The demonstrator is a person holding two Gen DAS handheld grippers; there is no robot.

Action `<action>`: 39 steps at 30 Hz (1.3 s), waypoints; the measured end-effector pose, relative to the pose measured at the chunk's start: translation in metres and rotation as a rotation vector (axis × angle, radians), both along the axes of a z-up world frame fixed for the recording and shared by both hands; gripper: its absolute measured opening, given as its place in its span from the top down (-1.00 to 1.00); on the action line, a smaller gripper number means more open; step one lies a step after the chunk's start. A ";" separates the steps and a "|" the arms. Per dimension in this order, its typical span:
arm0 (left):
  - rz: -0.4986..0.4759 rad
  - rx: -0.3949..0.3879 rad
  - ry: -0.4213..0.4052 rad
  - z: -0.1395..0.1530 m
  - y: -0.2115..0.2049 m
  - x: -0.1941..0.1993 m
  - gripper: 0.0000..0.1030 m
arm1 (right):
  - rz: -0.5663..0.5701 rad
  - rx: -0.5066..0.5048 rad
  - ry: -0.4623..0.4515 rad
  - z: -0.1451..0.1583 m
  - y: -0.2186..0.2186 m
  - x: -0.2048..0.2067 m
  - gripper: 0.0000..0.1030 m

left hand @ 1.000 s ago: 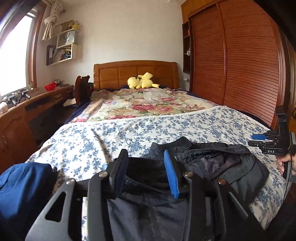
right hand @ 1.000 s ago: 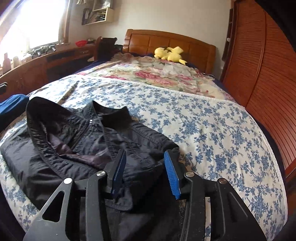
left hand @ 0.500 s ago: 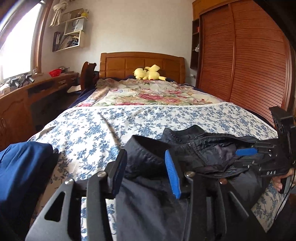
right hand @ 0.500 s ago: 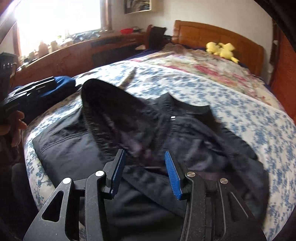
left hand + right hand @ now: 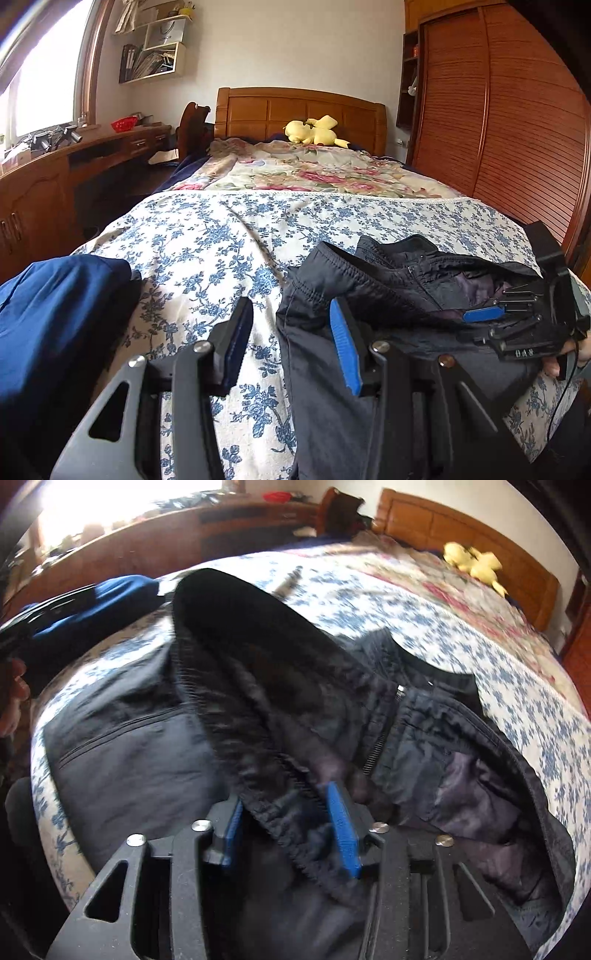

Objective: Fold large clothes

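Bedding with a blue flower print [image 5: 207,236] covers the near end of the bed, and a dark padded jacket [image 5: 373,284] lies crumpled on it by the near edge, toward the right-hand corner as the left wrist view shows it. Its ribbed elastic hem [image 5: 236,701] stands up in a curve, the zip and collar lie just behind it, and purple lining shows inside the open front.

Right tongs [image 5: 291,830] come down steeply onto the jacket. Their jaws have just been closing, and a ridge of the gathered hem runs between the blue pads [image 5: 343,830]. The picture is blurred there, so I cannot tell whether the pads already press on the cloth. In the left wrist view the same tongs [image 5: 480,315] lie across the jacket's right part, with a hand [image 5: 569,358] behind them.

Left tongs [image 5: 286,339] hover open over the jacket's left edge. The right pad is over dark cloth and the left pad over the printed bedding; nothing is gripped between them.

Folded blue cloth [image 5: 55,314] sits at the near left corner of the bed. A yellow plush toy [image 5: 314,133] lies by the wooden headboard [image 5: 258,110] at the far edge, on a rose-patterned quilt [image 5: 295,173].
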State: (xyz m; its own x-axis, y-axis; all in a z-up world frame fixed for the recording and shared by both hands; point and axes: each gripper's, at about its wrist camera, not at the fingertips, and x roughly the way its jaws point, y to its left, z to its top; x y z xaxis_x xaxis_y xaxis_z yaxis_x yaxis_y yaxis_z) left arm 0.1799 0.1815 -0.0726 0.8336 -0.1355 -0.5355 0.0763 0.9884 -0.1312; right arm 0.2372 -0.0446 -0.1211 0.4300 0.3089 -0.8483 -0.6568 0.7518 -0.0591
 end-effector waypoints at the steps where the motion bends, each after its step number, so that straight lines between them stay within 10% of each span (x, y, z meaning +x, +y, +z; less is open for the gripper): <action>1: 0.001 -0.003 -0.001 0.000 0.000 0.000 0.19 | -0.011 -0.005 0.014 0.000 -0.002 0.007 0.67; 25: -0.036 -0.022 -0.004 -0.002 -0.009 0.003 0.19 | -0.148 -0.104 -0.179 0.039 0.026 0.141 0.88; 30: -0.050 -0.018 -0.004 -0.003 -0.015 0.004 0.19 | -0.157 -0.115 -0.169 0.047 0.023 0.145 0.21; 39: -0.081 -0.036 -0.013 0.001 -0.031 0.005 0.19 | -0.162 -0.096 -0.164 0.067 -0.027 0.116 0.06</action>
State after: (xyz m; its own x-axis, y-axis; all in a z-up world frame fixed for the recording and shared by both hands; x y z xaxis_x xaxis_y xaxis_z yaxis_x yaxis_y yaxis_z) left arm 0.1846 0.1504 -0.0719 0.8258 -0.2220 -0.5185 0.1581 0.9735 -0.1650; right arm 0.3536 -0.0719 -0.0544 0.6019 0.1463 -0.7851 -0.5036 0.8324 -0.2310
